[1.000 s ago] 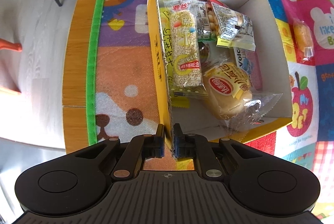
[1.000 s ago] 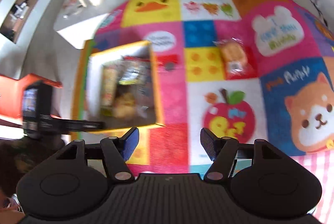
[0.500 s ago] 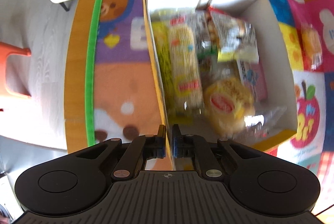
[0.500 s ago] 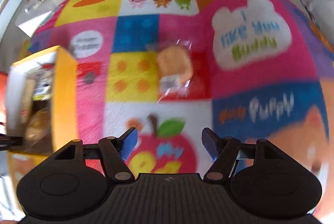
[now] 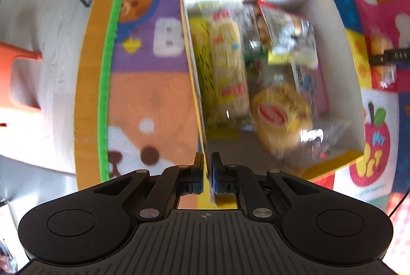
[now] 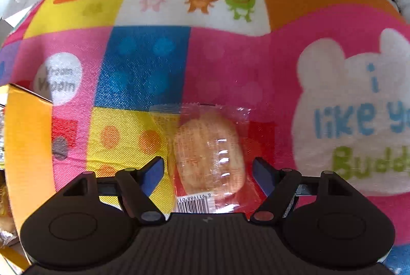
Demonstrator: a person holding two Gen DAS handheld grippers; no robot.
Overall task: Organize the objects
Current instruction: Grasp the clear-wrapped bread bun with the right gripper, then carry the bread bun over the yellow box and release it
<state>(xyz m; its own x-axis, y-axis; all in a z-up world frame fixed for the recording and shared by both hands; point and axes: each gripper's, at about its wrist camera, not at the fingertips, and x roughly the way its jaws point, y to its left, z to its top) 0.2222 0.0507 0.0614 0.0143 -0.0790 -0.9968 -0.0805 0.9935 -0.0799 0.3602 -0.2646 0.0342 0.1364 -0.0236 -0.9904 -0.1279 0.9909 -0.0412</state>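
Between the blue pads of the right gripper (image 6: 207, 173) lies a wrapped pastry (image 6: 208, 154), in a clear packet with a barcode at the near end. The jaws stand apart on both sides of it and have just been closing, but the pads do not touch the packet. It rests flat on the play mat (image 6: 230, 57), across a yellow square and a red one, near the printed white bear. At the left edge of this view is the orange outer wall of the yellow cardboard box (image 6: 28, 147), well apart from the pastry.

Over at the other side, the left gripper (image 5: 208, 173) is clamped on the near end of the box's long side wall (image 5: 194, 75), one pad on each face of the cardboard. Inside the box are several snack packets, blurred: a long rice-cracker bar (image 5: 228, 65) beside the held wall, a round bun (image 5: 279, 118) with a red label, and silver packets (image 5: 284, 36) behind them. The same pastry (image 5: 381, 57) shows on the mat beyond the far wall, partly under a black finger of the right gripper.
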